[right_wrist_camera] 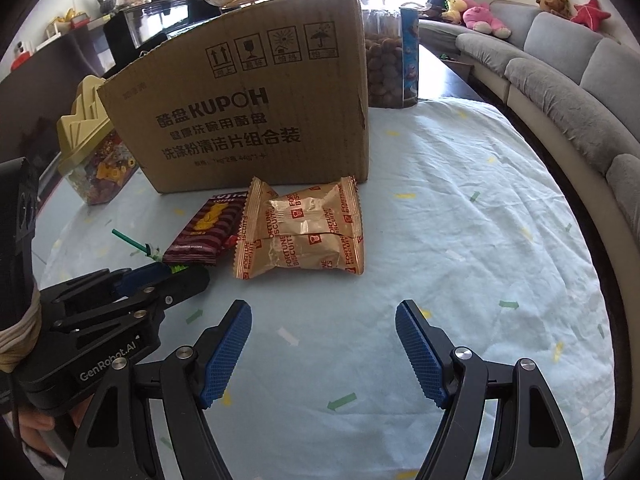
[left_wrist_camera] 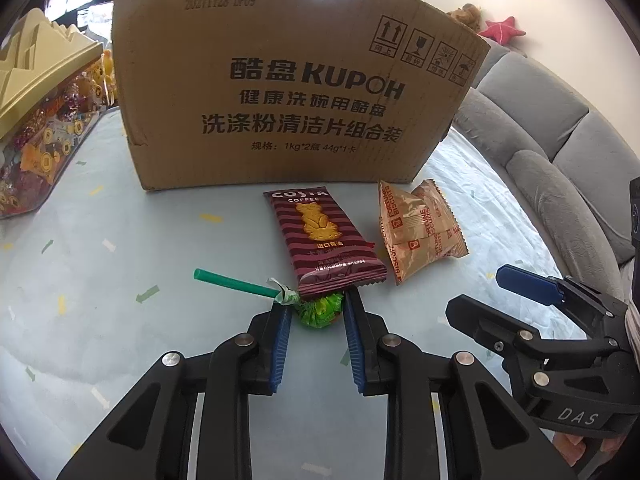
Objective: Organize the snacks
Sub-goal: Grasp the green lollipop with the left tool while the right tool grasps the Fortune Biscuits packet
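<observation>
The cardboard box (left_wrist_camera: pixel 280 80) stands upright beyond both sets of fingers. The Fortune Biscuits pack (right_wrist_camera: pixel 300 232) lies ahead of the right gripper (right_wrist_camera: pixel 323 350), whose fingers are spread wide apart, holding nothing. The Costa biscuit packet (left_wrist_camera: pixel 324 240) lies just past the left gripper (left_wrist_camera: pixel 316 312). The green lollipop (left_wrist_camera: pixel 318 310) sits between the left fingertips, which flank its wrapped head, parted; contact cannot be confirmed.
</observation>
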Available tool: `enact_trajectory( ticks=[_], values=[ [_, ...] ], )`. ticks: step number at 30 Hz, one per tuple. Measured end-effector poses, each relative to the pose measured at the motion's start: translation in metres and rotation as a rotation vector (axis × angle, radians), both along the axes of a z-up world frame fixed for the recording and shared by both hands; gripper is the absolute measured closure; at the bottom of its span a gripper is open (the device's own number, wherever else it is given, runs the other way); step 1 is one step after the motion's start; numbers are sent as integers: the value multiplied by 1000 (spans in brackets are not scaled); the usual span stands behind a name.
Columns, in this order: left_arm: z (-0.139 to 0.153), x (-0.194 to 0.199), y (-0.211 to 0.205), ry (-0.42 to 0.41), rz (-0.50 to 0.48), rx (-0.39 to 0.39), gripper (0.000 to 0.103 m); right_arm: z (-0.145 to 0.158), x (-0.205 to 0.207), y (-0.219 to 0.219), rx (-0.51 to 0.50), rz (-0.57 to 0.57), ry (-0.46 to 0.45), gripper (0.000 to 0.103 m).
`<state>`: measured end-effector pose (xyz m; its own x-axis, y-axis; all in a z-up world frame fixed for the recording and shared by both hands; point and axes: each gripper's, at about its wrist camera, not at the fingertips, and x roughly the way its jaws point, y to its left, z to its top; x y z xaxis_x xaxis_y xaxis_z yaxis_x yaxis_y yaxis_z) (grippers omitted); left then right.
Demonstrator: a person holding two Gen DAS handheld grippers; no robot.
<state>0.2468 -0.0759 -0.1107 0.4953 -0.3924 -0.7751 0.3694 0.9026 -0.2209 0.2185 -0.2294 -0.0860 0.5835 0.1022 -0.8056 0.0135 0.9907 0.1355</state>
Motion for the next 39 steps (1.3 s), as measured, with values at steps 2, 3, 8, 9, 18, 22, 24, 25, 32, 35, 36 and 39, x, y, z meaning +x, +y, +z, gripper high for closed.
enact_trajectory(
  ticks=[2,3,8,9,18,22,24,25,32,35,36,39],
  values=[
    [0,-3,4,2,9,-5,77,1,0,1,-4,2,-3,28],
    [-1,-5,6,1,13,-5,77,2,0,2,-7,3,-5,28],
    [2,-17,21,10,37,-9,77,7,-1,12,-18,22,-14,28],
    [2,-19,25,10,44,-13,77,8,-2,14,-20,27,-15,28],
    [23,-29,48,-54,101,-16,77,16,0,31,-24,54,-38,28],
    [35,-24,47,-94,101,-11,77,19,7,29,-18,35,-42,28],
    [38,-21,45,-107,99,-12,77,20,11,26,-6,26,-41,28],
    [40,-18,43,-108,96,-14,77,20,14,24,-1,22,-38,28],
    [46,-3,23,-132,77,-9,77,16,33,8,37,-8,-34,18],
    [46,1,17,-139,71,-2,77,12,40,-2,54,-34,-36,18],
    [45,3,15,-139,68,2,77,10,42,-4,66,-37,-35,18],
    [43,7,11,-135,64,10,77,5,50,-8,80,-40,-26,18]
  ],
)
